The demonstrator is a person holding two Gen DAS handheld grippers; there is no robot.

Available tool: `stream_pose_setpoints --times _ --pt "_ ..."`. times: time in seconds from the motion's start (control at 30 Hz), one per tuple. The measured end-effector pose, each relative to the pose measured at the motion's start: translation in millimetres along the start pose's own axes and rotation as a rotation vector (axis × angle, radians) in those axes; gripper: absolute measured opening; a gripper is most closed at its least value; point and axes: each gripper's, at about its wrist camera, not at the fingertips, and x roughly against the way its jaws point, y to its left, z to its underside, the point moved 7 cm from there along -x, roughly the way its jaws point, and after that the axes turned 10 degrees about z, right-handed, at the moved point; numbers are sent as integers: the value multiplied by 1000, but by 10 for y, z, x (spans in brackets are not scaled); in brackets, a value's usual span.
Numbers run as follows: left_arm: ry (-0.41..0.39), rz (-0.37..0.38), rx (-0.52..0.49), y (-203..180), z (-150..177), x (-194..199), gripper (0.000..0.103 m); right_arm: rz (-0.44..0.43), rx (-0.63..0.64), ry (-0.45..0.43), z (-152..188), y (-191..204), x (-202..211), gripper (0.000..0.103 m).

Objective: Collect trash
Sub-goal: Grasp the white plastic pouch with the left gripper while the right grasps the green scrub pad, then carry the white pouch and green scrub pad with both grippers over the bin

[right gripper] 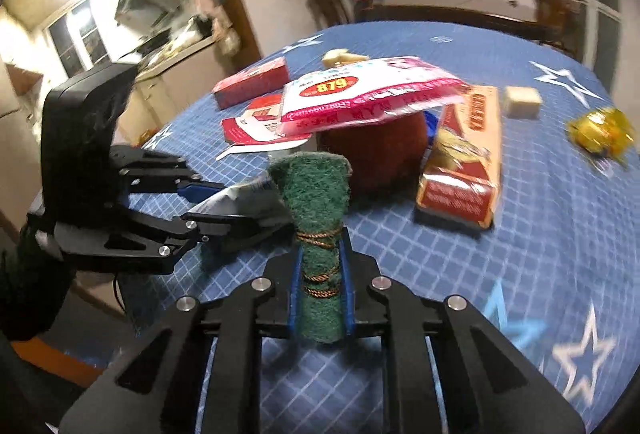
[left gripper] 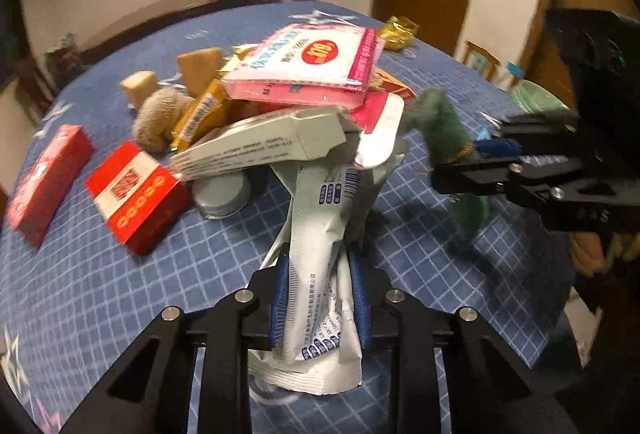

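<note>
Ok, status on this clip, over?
Left gripper shut on white wrapper. Right gripper shut on green pad. Pile remains on table.

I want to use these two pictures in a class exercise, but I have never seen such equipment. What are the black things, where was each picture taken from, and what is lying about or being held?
The black things are two hand-held grabbing tools, one per hand, each with its own camera looking along its fingers. In the left camera's picture, the left tool is shut on a crumpled white wrapper. In the right camera's picture, the right tool is shut on a rolled green scouring pad. Both are above a blue checked tablecloth strewn with rubbish: a pink-and-white packet, red boxes and a gold wrapper.
</note>
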Motion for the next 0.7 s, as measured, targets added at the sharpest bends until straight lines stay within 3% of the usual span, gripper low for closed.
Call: stream_pose_setpoints --times 0.2,0.37,0.7 --pt "-80 -38 71 -192 150 125 28 131 -96 -61 157 -60 141 14" --pt "-159 -87 74 -415 355 358 28 207 -133 -120 176 -60 286 14" --pt "-320 -132 58 -794 394 876 28 257 -132 -178 184 0 592 14"
